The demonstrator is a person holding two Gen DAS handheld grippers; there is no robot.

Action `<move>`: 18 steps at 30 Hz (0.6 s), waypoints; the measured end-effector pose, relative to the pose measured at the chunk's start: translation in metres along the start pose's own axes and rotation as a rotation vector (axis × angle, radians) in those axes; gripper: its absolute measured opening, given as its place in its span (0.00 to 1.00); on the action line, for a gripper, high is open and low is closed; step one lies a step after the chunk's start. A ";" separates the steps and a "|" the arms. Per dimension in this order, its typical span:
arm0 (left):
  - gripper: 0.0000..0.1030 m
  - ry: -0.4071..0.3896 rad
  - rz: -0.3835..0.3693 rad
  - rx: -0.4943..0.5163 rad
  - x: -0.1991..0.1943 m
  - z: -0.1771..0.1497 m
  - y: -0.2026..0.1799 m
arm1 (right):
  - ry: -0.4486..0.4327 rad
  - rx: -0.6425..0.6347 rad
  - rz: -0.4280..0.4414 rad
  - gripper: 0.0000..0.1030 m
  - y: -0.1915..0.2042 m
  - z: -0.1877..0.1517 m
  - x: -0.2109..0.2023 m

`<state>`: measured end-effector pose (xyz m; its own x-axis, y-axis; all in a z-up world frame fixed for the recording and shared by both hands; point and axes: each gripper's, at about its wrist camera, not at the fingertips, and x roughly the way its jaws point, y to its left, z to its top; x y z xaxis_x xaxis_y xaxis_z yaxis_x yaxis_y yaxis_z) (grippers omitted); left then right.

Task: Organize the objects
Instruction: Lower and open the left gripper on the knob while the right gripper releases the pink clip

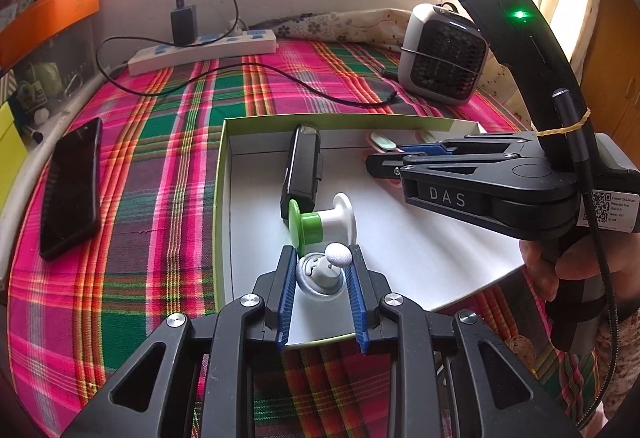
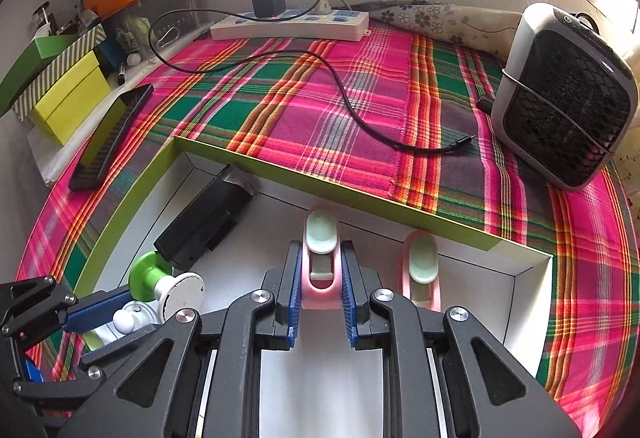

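While the left tongs [image 1: 322, 270] pinch the white earphone bundle [image 1: 320, 272] and the right tongs [image 2: 320, 286] pinch a pink clip [image 2: 320, 278], each should lower gently inside the box [image 2: 280, 174] before letting go.

"DAS" in pale raised capitals on side of right gripper [image 1: 400, 158] body, left wrist view. White sticker [image 1: 610, 208] on same gripper's rear block: QR code plus small print lines, too small to read. No readable text on power strip [image 2: 290, 24], fan [image 2: 568, 94], phone [image 1: 72, 188] or boxes.
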<state>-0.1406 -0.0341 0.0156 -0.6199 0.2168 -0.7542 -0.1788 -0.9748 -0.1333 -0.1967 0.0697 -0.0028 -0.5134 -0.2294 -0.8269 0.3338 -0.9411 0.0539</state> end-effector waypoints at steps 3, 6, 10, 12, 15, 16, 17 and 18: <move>0.22 0.001 0.001 0.000 0.000 0.000 0.000 | 0.002 -0.001 -0.004 0.18 0.000 0.000 0.000; 0.23 0.002 0.002 -0.001 0.000 0.001 -0.001 | 0.005 0.005 -0.001 0.18 -0.001 0.000 0.000; 0.24 0.004 0.003 0.001 0.000 -0.001 -0.001 | 0.008 0.008 -0.002 0.18 -0.001 0.000 0.000; 0.24 0.005 0.004 0.000 0.000 -0.001 -0.001 | 0.007 0.011 -0.003 0.18 -0.001 0.000 0.000; 0.26 0.005 0.005 0.001 0.000 -0.001 0.000 | 0.008 0.012 -0.004 0.21 -0.002 0.000 0.000; 0.27 0.005 0.003 0.001 0.001 -0.001 -0.001 | 0.008 0.013 -0.005 0.23 -0.002 0.000 0.000; 0.28 0.005 0.005 0.000 0.000 -0.001 -0.001 | 0.008 0.015 -0.005 0.24 -0.002 0.000 0.000; 0.29 0.005 0.006 0.000 0.000 -0.001 0.000 | 0.007 0.018 -0.003 0.28 -0.003 0.000 0.000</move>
<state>-0.1403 -0.0337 0.0150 -0.6175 0.2103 -0.7580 -0.1746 -0.9762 -0.1286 -0.1975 0.0723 -0.0028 -0.5090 -0.2247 -0.8309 0.3180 -0.9461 0.0610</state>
